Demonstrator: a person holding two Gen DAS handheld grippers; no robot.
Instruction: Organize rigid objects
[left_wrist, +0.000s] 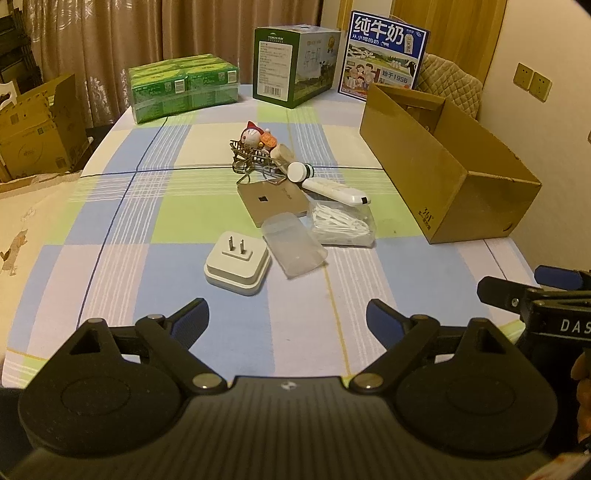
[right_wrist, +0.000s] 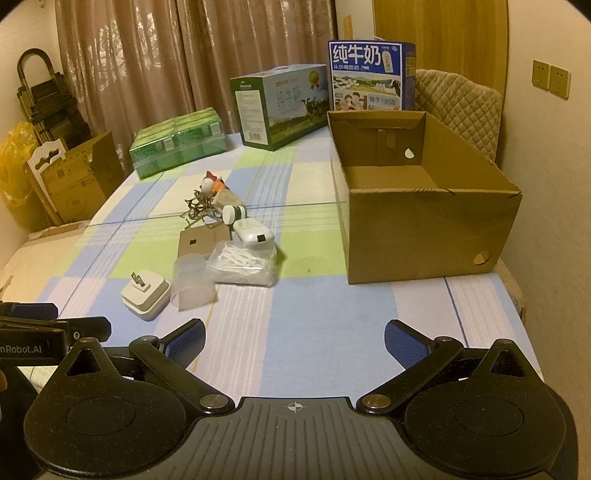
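Both claws gape empty: left claw (left_wrist: 287, 314), right claw (right_wrist: 294, 338); we judge the white plug adapter (left_wrist: 238, 265) light, stiff, slick — pinch its flat sides

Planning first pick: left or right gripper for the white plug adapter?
Left. The left gripper is open with the plug adapter just ahead; from the right gripper, it sits off to the left.

Low side-by-side views, shared table (left_wrist: 110, 229)
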